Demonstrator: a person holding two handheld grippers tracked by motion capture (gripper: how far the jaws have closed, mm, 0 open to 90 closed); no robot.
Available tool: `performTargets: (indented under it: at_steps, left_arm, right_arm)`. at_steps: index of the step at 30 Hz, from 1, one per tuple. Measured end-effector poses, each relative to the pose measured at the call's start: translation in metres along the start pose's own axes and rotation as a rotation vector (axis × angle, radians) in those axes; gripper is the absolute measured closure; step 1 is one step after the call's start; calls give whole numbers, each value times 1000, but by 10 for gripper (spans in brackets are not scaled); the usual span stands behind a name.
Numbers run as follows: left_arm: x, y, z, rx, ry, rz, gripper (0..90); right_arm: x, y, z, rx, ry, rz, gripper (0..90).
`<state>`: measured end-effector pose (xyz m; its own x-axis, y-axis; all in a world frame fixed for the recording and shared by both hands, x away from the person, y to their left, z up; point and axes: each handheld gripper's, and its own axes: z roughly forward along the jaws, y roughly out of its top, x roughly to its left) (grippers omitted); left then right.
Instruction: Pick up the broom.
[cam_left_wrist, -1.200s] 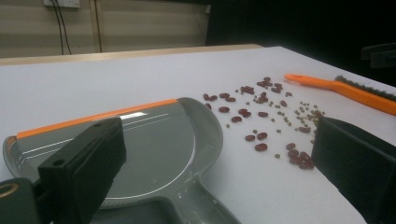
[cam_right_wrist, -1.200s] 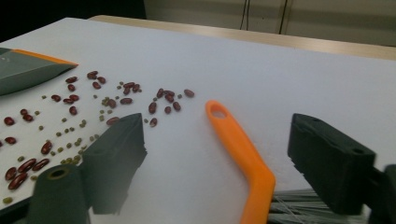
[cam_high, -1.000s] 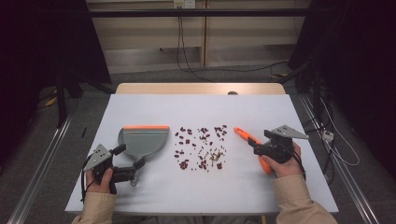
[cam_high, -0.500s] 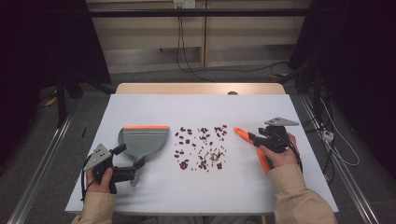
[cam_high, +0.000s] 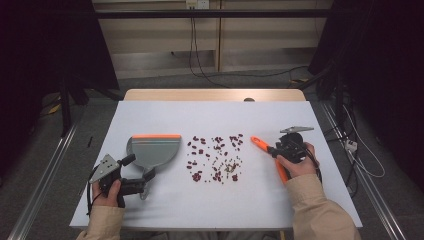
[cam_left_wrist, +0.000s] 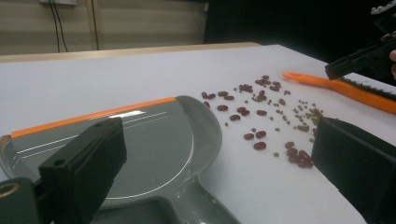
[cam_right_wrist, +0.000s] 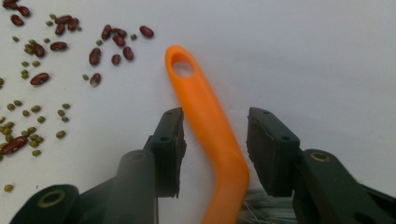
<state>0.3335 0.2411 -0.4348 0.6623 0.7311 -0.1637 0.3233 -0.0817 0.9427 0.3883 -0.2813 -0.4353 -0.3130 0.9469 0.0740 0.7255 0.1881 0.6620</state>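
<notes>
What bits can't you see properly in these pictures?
- Brush bristles: right gripper view, cut off by the bottom edge, between the right tongs.
- Dustpan handle: left gripper view, cut off at the bottom.
- Small green beans: high view, too tiny to count.

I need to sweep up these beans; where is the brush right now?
In the high view the orange brush lies at the table's right, just right of the scattered beans, between the right gripper's jaws.

Desk (cam_high: 165, 120), white-topped, wood-edged; grey floor (cam_high: 45, 165); pale panelled wall (cam_high: 150, 40) hung with cables (cam_high: 192, 45); dark curtains (cam_high: 45, 50) set alongside.
</notes>
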Motion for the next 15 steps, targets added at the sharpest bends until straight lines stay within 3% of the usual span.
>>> performTargets:
  at_steps: [3, 15]
  left_arm:
    - [0, 0, 0, -1, -1, -1, 33]
    - [0, 0, 0, 1, -3, -1, 32]
  right_arm:
    - [-2, 2, 2, 47, 4, 9, 582]
    - [-7, 6, 3, 110, -14, 25, 618]
